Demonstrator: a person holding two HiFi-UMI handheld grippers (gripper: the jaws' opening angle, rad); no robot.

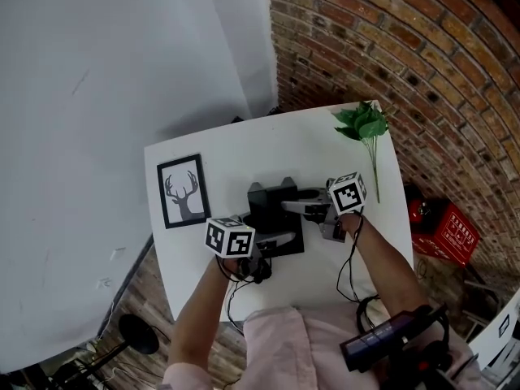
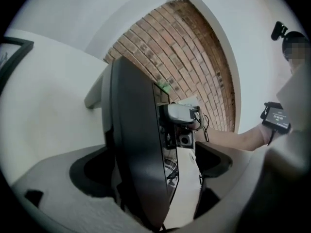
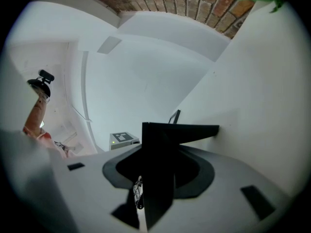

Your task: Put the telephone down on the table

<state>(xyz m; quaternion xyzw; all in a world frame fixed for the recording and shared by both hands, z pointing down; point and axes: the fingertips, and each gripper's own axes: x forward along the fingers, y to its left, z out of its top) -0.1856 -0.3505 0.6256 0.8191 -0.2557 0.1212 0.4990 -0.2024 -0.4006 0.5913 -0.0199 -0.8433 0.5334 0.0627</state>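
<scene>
A black telephone (image 1: 272,214) sits near the middle of the white table (image 1: 236,149). My left gripper (image 1: 280,240) reaches it from the near left. In the left gripper view the telephone (image 2: 133,144) stands between the jaws, close to the left one, with a strip of white table showing before the right one, so this gripper (image 2: 150,178) is open. My right gripper (image 1: 292,207) comes in from the right. In the right gripper view a thin black part of the telephone (image 3: 158,169) is pinched between the jaws of that gripper (image 3: 158,183).
A framed deer picture (image 1: 183,190) lies at the table's left. A green leafy sprig (image 1: 363,124) lies at the far right corner. A brick wall (image 1: 406,55) stands behind, with a red crate (image 1: 443,230) on the floor to the right.
</scene>
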